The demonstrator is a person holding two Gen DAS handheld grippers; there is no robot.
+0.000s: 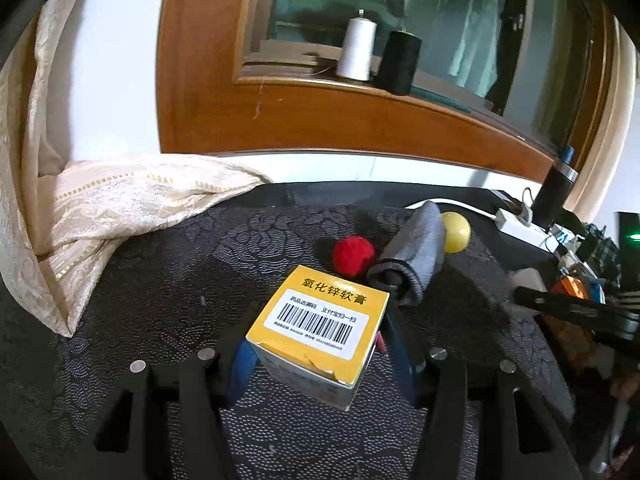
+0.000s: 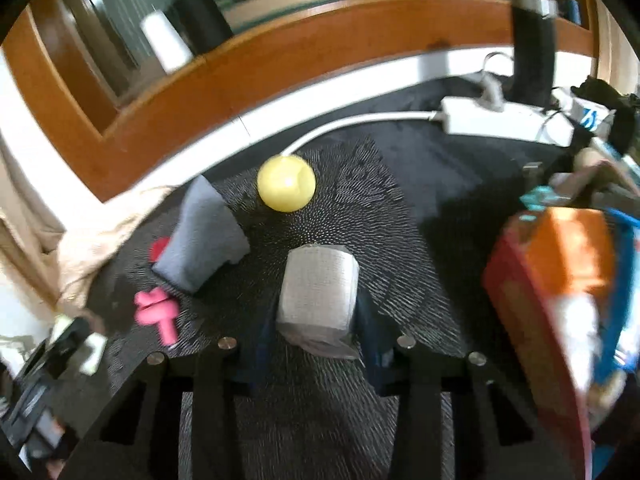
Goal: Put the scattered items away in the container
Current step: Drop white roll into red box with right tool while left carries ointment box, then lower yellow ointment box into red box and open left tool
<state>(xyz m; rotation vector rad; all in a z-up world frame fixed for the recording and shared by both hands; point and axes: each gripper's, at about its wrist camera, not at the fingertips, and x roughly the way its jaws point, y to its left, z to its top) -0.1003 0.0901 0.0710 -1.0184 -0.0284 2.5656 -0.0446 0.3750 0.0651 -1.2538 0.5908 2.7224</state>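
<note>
My left gripper (image 1: 318, 344) is shut on a yellow carton (image 1: 324, 300) with a barcode label, held above the dark patterned cloth (image 1: 180, 280). Beyond it lie a red pom-pom (image 1: 354, 258), a rolled grey cloth (image 1: 412, 260) and a yellow ball (image 1: 456, 232). In the right wrist view my right gripper (image 2: 316, 316) is shut on a white gauze roll (image 2: 318, 292) in clear wrap. Ahead of it are the yellow ball (image 2: 286, 182), the grey cloth (image 2: 200, 240), the red pom-pom (image 2: 159, 248) half hidden behind the cloth, and a pink clip-like piece (image 2: 156, 312). A blurred orange container (image 2: 560, 280) sits at the right.
A white power strip (image 2: 504, 120) with its cable and a dark bottle (image 2: 532, 52) stand at the back right among clutter. A cream curtain (image 1: 100, 208) drapes over the left side. Two thread cones (image 1: 360, 48) rest on the wooden window ledge behind.
</note>
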